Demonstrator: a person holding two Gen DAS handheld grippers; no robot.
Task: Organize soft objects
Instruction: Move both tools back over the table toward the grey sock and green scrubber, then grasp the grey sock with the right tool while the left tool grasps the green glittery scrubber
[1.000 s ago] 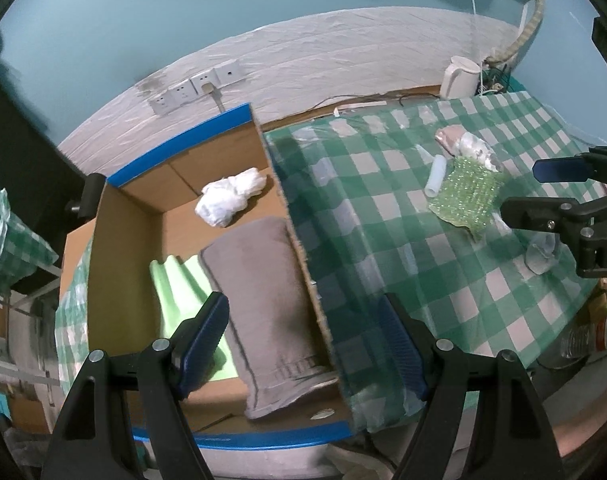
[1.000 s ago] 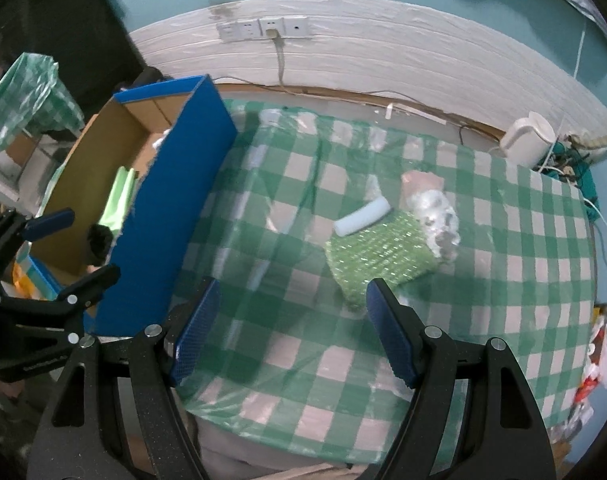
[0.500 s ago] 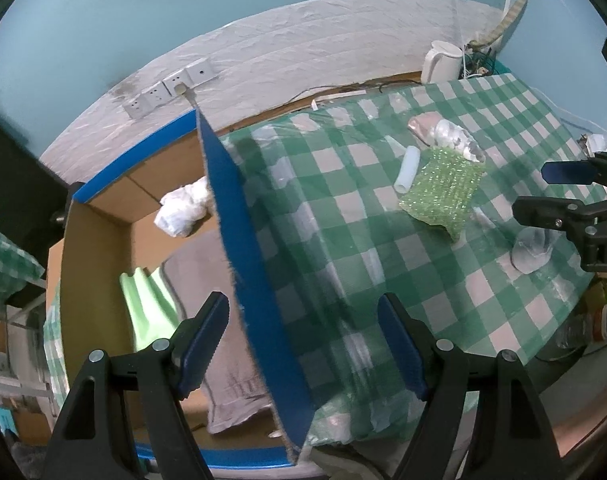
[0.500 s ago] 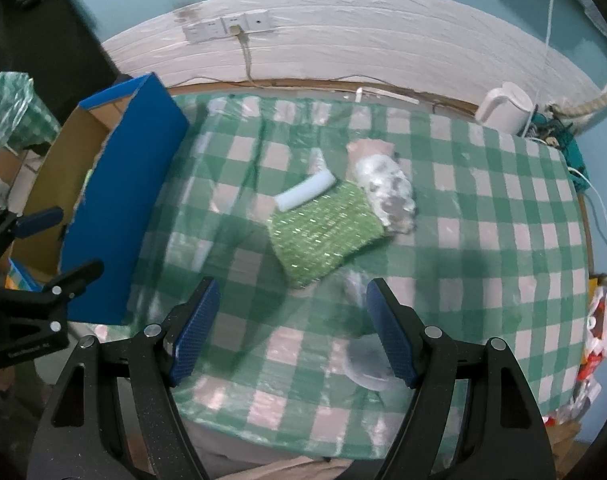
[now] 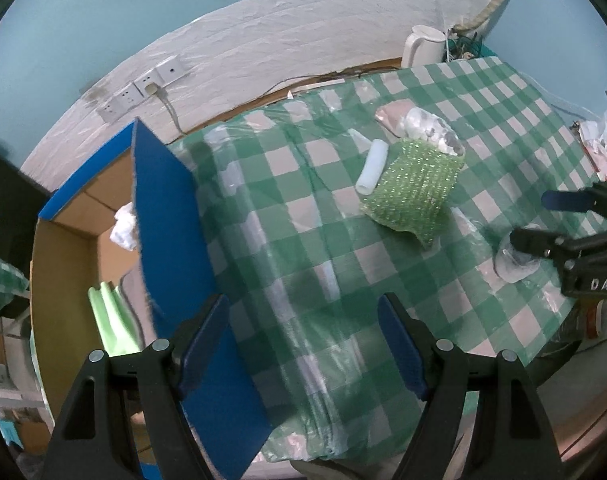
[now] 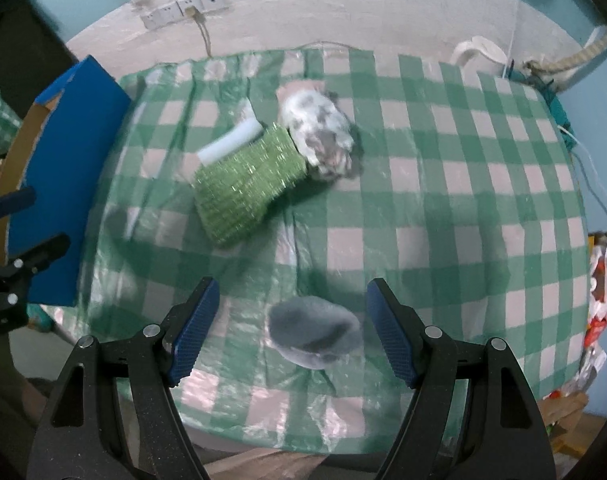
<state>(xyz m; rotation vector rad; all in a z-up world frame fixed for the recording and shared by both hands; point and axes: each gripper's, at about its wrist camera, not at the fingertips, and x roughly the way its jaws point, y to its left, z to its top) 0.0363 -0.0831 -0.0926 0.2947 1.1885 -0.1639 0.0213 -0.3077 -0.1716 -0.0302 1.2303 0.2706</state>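
Note:
A sparkly green cloth [image 6: 247, 186] [image 5: 413, 188] lies mid-table on the green checked tablecloth [image 6: 443, 208]. A white foam roll [image 6: 229, 144] [image 5: 371, 170] touches its left edge and a white-grey plush [image 6: 319, 136] [image 5: 427, 128] its far end. A round grey-blue pad [image 6: 313, 334] [image 5: 517, 264] lies near the table's front, between the fingers of my open right gripper [image 6: 291, 328] [image 5: 543, 220], which hovers above it. My open, empty left gripper [image 5: 303, 340] hangs over the table's left edge by the blue cardboard box [image 5: 175, 240] [image 6: 59, 184], which holds a green item [image 5: 111, 320] and a white bundle [image 5: 123, 228].
A white kettle [image 5: 423, 46] [image 6: 479, 54] and cables stand at the table's far right corner. Wall sockets [image 5: 143, 86] sit behind the box. Bags and clutter [image 6: 603, 280] lie off the table's right edge.
Both grippers have swung right. The left one left the box interior for the table's edge. The right one came over the grey-blue pad, which now lies between its fingers.

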